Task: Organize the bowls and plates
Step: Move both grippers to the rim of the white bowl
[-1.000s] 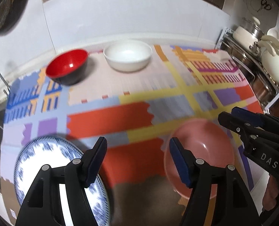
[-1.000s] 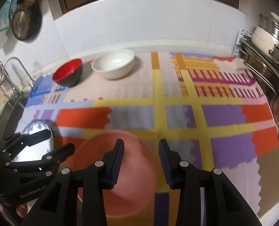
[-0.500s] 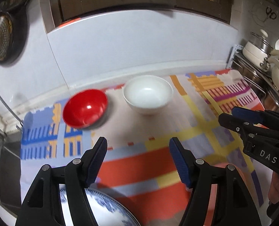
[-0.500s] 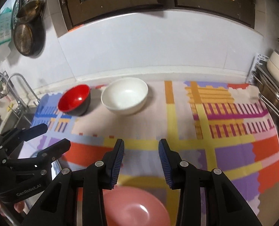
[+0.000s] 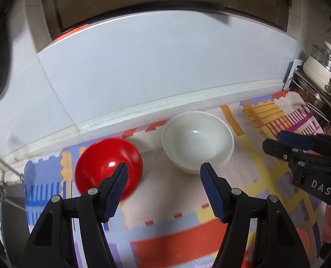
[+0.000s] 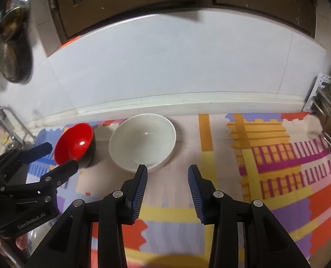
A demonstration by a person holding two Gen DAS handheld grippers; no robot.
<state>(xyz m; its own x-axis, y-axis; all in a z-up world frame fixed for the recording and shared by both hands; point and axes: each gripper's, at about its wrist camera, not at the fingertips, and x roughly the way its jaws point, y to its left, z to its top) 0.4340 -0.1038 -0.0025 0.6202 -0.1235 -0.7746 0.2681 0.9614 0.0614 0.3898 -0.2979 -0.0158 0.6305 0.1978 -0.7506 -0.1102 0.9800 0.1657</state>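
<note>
A red bowl (image 5: 105, 167) with a black outside and a larger white bowl (image 5: 198, 140) stand side by side at the back of the patterned mat, near the wall. My left gripper (image 5: 164, 170) is open and empty, held above the mat just in front of the two bowls. My right gripper (image 6: 167, 172) is open and empty, just right of the white bowl (image 6: 143, 141). The red bowl (image 6: 75, 141) also shows in the right wrist view, with the left gripper (image 6: 56, 156) in front of it. The right gripper (image 5: 275, 140) shows at the right of the left wrist view.
The colourful mat (image 6: 266, 156) covers the counter. A rack with pots (image 5: 317, 67) stands at the right edge. A tap and sink (image 6: 2, 120) lie at the left. Pans hang on the wall (image 6: 9, 51) at the upper left. A white wall rises behind the bowls.
Both grippers have moved forward toward the back of the counter. The pink bowl and the blue patterned plate have dropped out of view below. The red and white bowls are closer.
</note>
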